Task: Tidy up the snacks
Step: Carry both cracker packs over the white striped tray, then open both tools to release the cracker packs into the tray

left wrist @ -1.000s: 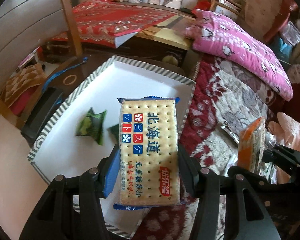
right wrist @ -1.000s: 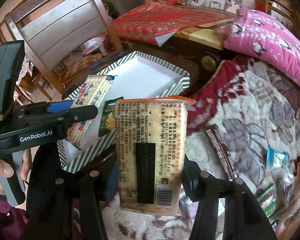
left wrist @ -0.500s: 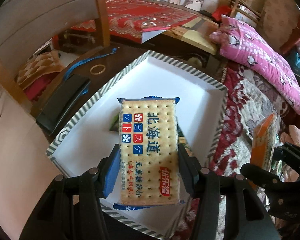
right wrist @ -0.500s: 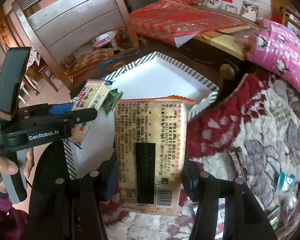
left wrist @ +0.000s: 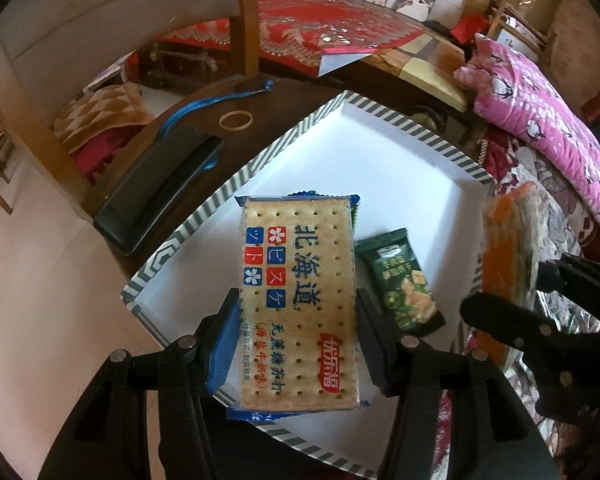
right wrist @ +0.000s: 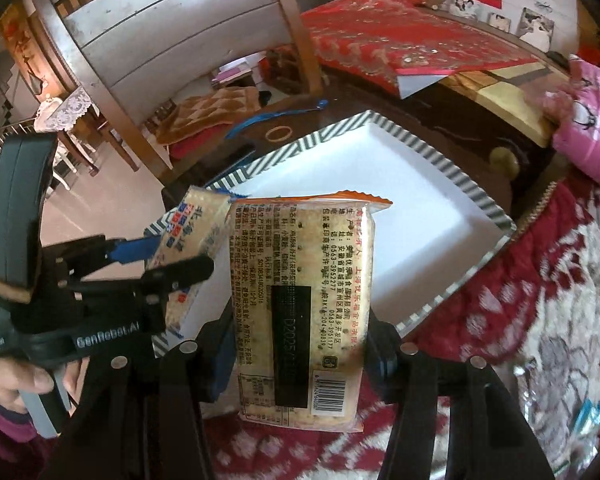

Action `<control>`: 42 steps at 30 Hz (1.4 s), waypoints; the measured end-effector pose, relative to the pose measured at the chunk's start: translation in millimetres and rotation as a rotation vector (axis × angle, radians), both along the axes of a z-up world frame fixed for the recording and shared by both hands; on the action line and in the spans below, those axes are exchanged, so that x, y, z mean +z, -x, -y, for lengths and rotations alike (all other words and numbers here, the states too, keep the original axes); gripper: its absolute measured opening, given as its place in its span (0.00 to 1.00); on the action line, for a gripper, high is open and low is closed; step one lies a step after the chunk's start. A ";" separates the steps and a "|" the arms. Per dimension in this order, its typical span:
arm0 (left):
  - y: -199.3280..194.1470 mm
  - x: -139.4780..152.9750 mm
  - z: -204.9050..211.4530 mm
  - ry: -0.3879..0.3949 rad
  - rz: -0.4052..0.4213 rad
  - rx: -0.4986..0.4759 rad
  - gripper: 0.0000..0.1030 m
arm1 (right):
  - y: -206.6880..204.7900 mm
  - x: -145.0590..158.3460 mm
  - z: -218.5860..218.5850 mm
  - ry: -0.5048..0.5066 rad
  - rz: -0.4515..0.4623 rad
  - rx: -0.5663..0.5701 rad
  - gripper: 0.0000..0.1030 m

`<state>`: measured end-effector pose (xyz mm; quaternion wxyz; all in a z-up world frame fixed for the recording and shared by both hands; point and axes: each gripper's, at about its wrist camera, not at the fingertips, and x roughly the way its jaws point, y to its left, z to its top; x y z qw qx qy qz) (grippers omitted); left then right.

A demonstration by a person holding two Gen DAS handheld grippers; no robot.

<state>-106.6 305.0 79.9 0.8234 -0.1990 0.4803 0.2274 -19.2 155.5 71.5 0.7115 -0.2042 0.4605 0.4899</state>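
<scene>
While both hands are drifting in over the striped tray [left wrist: 332,120], I'm keeping the left gripper [left wrist: 296,344] clamped on the blue cracker pack [left wrist: 298,300] and the right gripper [right wrist: 300,356] on the orange-edged pack [right wrist: 300,304] (green snack [left wrist: 400,280] now at 3 o'clock); 2 drops are nearing.

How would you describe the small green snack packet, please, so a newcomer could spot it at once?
Find the white tray with the grey-striped rim. The green packet lies flat inside it, right of the blue cracker pack. It is the only dark green, unheld snack.
</scene>
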 end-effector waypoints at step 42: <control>-0.5 -2.3 4.6 -0.038 0.001 0.035 0.79 | -15.0 -15.7 15.5 -0.087 -0.124 -0.171 0.72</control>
